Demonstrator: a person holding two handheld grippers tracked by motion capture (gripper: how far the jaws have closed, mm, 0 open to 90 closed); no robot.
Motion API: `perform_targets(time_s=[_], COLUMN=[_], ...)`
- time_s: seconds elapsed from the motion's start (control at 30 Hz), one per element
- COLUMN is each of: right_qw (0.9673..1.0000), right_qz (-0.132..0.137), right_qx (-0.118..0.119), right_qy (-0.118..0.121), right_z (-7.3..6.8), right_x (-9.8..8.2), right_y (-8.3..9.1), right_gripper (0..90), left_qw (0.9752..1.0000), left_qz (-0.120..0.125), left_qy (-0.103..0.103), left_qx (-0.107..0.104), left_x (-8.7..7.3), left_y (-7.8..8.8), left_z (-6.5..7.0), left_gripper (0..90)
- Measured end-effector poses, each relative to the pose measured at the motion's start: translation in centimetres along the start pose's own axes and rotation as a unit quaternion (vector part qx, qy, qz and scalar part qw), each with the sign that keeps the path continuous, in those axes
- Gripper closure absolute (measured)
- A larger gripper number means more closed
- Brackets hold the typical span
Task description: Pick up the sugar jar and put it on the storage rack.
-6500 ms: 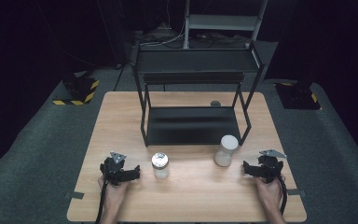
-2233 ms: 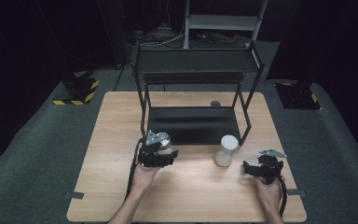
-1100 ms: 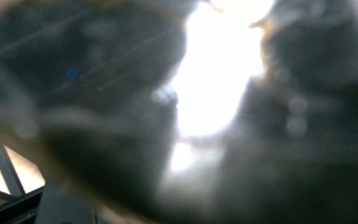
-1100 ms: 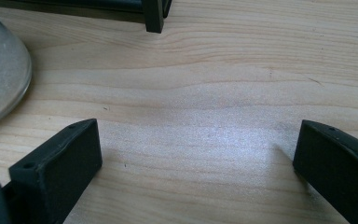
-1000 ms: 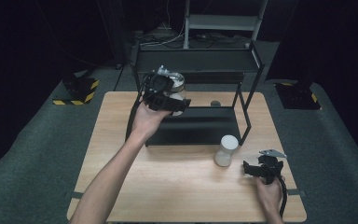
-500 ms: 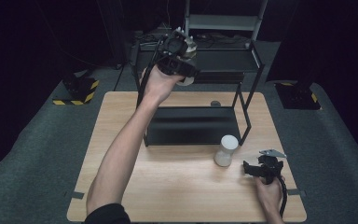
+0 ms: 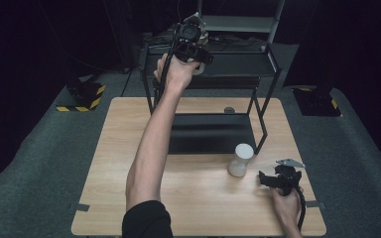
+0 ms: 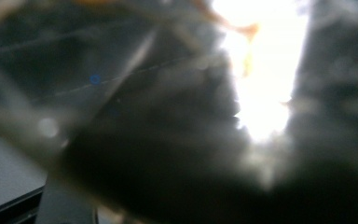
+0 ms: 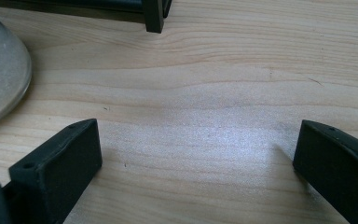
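High view: one jar (image 7: 200, 30) raised to the rack's top shelf (image 7: 238, 63), one jar awaiting transfer.
Left gripper (image 7: 191, 43), at 12 o'clock, appears clenched on that jar, not yet set down; right gripper (image 9: 193, 163) rests released on the table (image 7: 129, 163), white jar (image 7: 240, 159) at its 10 o'clock.

A wooden table (image 7: 129, 198) stands on grey carpet (image 7: 39, 163); a black metal shelf (image 7: 238, 64) sits at its far side, darkness beyond

The person's left arm stretches toward the frame's top centre, raising the left gripper (image 7: 192, 39); its jaws are unreadable. At lower right, the right gripper (image 9: 198, 163) rests with jaws spread wide.
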State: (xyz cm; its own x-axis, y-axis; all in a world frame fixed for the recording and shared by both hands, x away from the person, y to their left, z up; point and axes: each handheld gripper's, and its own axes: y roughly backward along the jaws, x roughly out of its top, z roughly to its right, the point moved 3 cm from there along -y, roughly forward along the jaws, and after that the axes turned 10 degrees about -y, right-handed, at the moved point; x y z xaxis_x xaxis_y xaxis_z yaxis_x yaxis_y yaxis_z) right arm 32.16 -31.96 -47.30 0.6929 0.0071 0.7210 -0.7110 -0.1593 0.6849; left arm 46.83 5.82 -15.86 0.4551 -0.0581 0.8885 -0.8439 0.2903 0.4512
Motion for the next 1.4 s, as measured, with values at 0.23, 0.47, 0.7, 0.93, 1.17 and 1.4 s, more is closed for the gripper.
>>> perform_targets(time_s=[0.23, 0.47, 0.7, 0.93, 1.17, 1.4], right_qw=[1.0000, 1.0000, 1.0000, 1.0000, 1.0000, 1.0000], right_qz=[0.000, 0.000, 0.000, 0.000, -0.001, 0.000], right_qx=[0.000, 0.000, 0.000, 0.000, 0.000, 0.000], right_qy=[0.000, 0.000, 0.000, -0.001, -0.002, -0.002], right_z=[0.0, 0.0, 0.0, 0.0, 0.0, 0.0], right_x=[0.0, 0.0, 0.0, 0.0, 0.0, 0.0], right_y=[0.0, 0.0, 0.0, 0.0, 0.0, 0.0], right_gripper=[0.0, 0.0, 0.0, 0.0, 0.0, 0.0], left_qw=[0.9996, 0.9993, 0.9997, 0.9996, 0.9987, 0.9982], left_qz=[0.006, 0.012, 0.008, 0.012, 0.026, 0.046], left_qy=[0.022, 0.032, 0.018, 0.025, 0.044, 0.038], left_qx=[0.018, 0.016, 0.012, 0.006, -0.008, -0.010], left_x=[-0.4, -0.9, -1.0, -1.2, -1.6, -2.3], left_y=[-1.7, -2.6, -2.5, -2.5, -2.0, -0.5], left_z=[-0.6, -1.0, -1.1, -1.3, -1.9, -2.0], left_gripper=[30.9, 30.8, 30.7, 29.8, 14.2, 2.3])
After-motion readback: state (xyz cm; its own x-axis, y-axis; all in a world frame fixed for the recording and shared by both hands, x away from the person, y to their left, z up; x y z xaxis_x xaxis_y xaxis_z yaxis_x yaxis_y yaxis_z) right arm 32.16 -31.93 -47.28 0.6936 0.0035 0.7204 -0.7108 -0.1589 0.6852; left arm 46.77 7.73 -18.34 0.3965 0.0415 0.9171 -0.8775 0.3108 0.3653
